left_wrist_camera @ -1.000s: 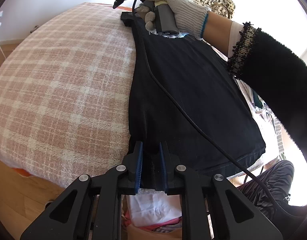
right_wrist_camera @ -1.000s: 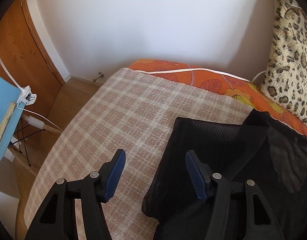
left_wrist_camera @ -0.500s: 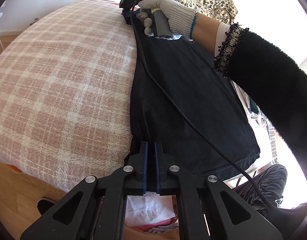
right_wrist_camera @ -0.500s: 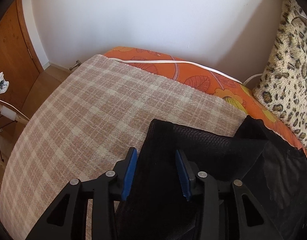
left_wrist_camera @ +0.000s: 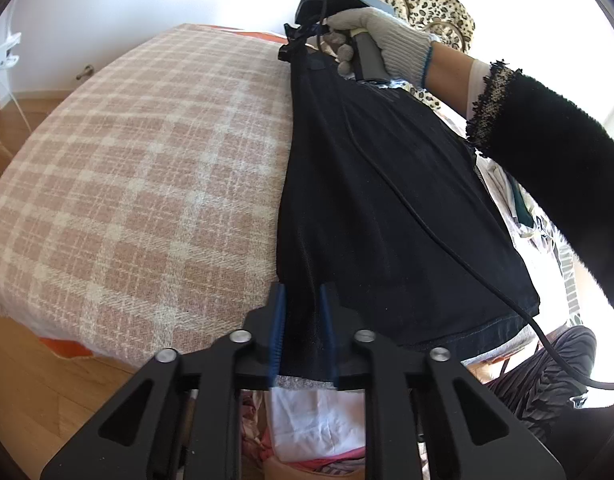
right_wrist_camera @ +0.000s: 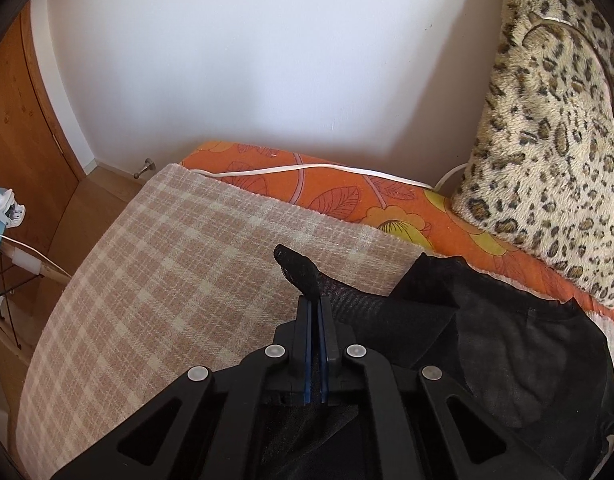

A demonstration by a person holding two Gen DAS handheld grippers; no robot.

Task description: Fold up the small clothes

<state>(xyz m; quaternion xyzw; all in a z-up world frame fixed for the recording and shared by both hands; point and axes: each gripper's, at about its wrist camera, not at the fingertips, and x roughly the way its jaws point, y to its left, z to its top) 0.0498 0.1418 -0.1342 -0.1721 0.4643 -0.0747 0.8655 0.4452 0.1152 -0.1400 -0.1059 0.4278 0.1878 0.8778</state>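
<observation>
Pinching hard, the right gripper (right_wrist_camera: pixel 315 312) has its blue pads clamped on a far corner of the thin black sheer garment (left_wrist_camera: pixel 387 208), a little tuft of mesh poking out past the tips. Down at the near hem, the left gripper (left_wrist_camera: pixel 301 320) is another story — its blue fingers (left_wrist_camera: pixel 276 320) straddle the fabric edge with a visible gap, so it reads as released rather than gripping. The garment lies stretched along the right side of the pink-and-cream plaid blanket (left_wrist_camera: pixel 147 184), near hem hanging off the edge. My read: both ends of one long side are being taken so it can be carried over in a lengthwise fold — the near grip looks unfinished.
</observation>
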